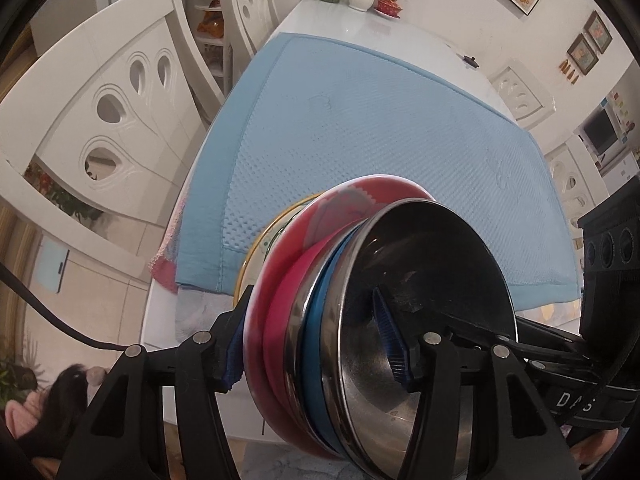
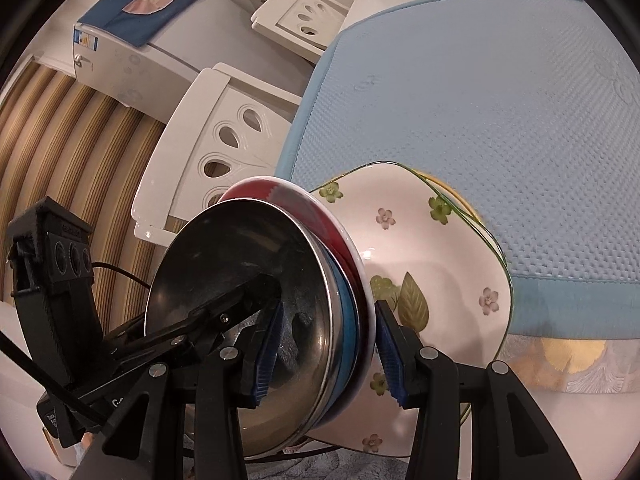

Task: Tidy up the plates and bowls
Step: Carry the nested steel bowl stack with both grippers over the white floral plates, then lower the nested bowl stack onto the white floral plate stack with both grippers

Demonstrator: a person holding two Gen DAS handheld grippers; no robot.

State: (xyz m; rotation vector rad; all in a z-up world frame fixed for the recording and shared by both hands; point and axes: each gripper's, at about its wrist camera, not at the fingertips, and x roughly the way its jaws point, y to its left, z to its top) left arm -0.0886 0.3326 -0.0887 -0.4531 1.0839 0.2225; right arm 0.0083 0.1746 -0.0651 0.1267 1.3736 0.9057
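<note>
Nested stack, steel bowl (image 1: 424,280) uppermost over red bowl (image 1: 280,280) and floral plate (image 2: 432,248): clamped edgewise by left gripper (image 1: 316,356) and right gripper (image 2: 328,352) fingers, opposite rims, for carrying whole above blue mat (image 1: 360,128).

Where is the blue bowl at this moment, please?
In both wrist views the blue bowl sits low and central, nested between the steel bowl and the red bowl.

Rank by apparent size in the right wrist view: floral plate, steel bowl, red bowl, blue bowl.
1. Floral plate and steel bowl look similar; the bowl sits nearer the camera, so unranked.
2. Red bowl, mostly hidden.
3. Blue bowl, only a rim sliver.
</note>
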